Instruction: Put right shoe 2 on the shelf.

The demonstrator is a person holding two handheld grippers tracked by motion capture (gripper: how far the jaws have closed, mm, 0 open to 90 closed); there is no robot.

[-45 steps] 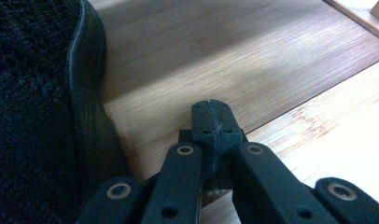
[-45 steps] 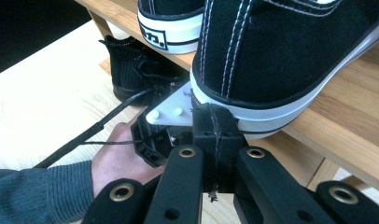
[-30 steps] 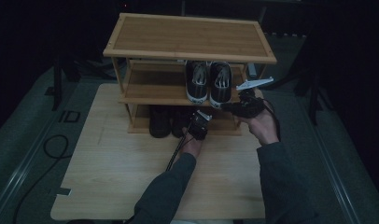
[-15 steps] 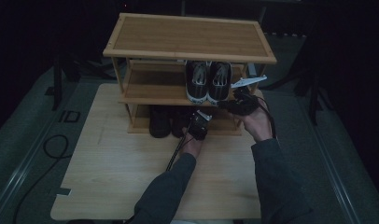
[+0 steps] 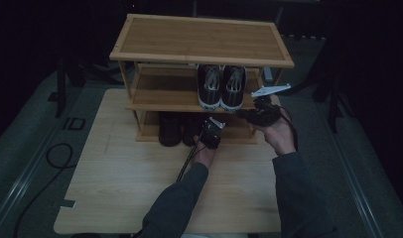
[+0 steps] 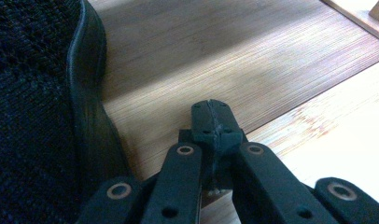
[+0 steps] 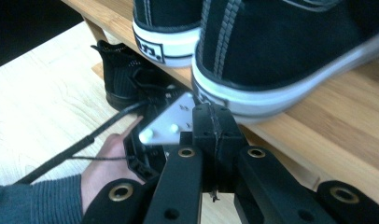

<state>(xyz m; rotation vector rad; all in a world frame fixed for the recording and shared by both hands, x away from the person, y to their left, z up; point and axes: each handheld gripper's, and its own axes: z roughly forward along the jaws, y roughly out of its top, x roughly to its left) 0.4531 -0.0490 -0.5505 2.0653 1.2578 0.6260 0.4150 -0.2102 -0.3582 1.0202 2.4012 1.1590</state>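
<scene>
A pair of black sneakers with white soles (image 5: 222,87) stands on the middle shelf of a bamboo shoe rack (image 5: 199,39). Dark shoes (image 5: 169,129) sit on the bottom shelf. My left gripper (image 5: 209,131) is low at the bottom shelf, just right of those shoes, shut and empty. In the left gripper view its closed tips (image 6: 213,123) hover over the shelf board (image 6: 201,56) beside a black shoe (image 6: 38,93). My right gripper (image 5: 249,115) is at the middle shelf's front right, shut with nothing held. Its tips (image 7: 214,123) lie just below the nearer sneaker (image 7: 281,51).
The rack stands on a pale wooden table (image 5: 120,188) with open board in front of it. A black cable (image 5: 187,163) trails from the left gripper along the forearm. Dark floor, another cable (image 5: 55,153) and stand legs surround the table.
The right gripper has shifted only slightly by the right sneaker. The left gripper has stayed put at the bottom shelf.
</scene>
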